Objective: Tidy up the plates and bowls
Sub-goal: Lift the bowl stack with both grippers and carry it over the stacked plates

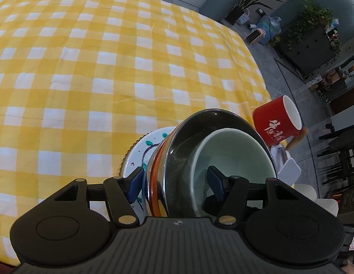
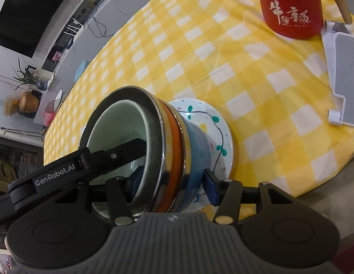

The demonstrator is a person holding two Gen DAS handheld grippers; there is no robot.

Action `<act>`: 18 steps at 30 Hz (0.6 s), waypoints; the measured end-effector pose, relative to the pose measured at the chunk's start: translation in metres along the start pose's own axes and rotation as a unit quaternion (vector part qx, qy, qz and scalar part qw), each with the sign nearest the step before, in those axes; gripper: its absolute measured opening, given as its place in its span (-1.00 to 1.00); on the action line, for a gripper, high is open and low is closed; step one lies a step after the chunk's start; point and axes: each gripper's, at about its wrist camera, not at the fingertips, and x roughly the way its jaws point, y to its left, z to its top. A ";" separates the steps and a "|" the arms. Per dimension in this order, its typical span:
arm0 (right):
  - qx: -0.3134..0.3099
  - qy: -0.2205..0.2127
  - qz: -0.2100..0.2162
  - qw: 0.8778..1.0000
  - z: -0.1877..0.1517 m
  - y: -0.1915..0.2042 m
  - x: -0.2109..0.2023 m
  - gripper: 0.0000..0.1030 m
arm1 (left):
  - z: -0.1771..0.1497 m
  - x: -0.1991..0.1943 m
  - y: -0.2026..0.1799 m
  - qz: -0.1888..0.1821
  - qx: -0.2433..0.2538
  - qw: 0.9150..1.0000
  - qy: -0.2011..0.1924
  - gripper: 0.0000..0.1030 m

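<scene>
Step in hand, as judged: the nesting is largely done and the stack is being steadied or seated. A pale green bowl [image 1: 231, 157] sits inside a steel bowl [image 1: 188, 137], which rests with an orange-banded bowl [image 2: 174, 157] and a blue bowl [image 2: 195, 150] on a painted plate [image 2: 213, 123], near the table edge on the yellow checked cloth [image 1: 108, 57].

Left gripper [image 1: 174, 182]: it straddles the stack wall, one blue pad outside against the plate side, the other inside the green bowl. The jaws stand wide; whether the pads actually press the walls cannot be told.

Right gripper [image 2: 172, 182]: likewise astride the stack from the opposite side, one pad inside the bowls, one outside by the blue bowl (contact again not resolvable). The left gripper's finger shows crossing inside the green bowl in this view.

Both tools are pitched low, pointing along the table toward the stack.

Next move, as judged: release evenly and withdraw upward without tilting the stack.

Bystanders: a red mug [image 2: 291, 9] and a white stand [image 2: 346, 77], well apart from the stack.
</scene>
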 end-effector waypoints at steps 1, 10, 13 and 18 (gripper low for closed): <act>-0.001 0.000 -0.001 1.000 0.000 0.000 0.001 0.05 | -0.001 -0.001 -0.001 0.000 0.003 1.000 -0.002 0.35; -0.024 -0.015 0.003 1.000 0.000 0.004 0.011 0.07 | -0.004 -0.004 -0.001 0.008 0.020 0.999 -0.026 0.34; -0.043 -0.027 0.000 0.999 -0.003 0.006 0.009 0.09 | -0.006 -0.007 -0.004 0.017 0.044 0.998 -0.042 0.35; -0.086 -0.065 -0.014 0.994 -0.009 0.009 0.005 0.16 | -0.015 -0.018 -0.019 0.053 0.105 0.989 -0.087 0.47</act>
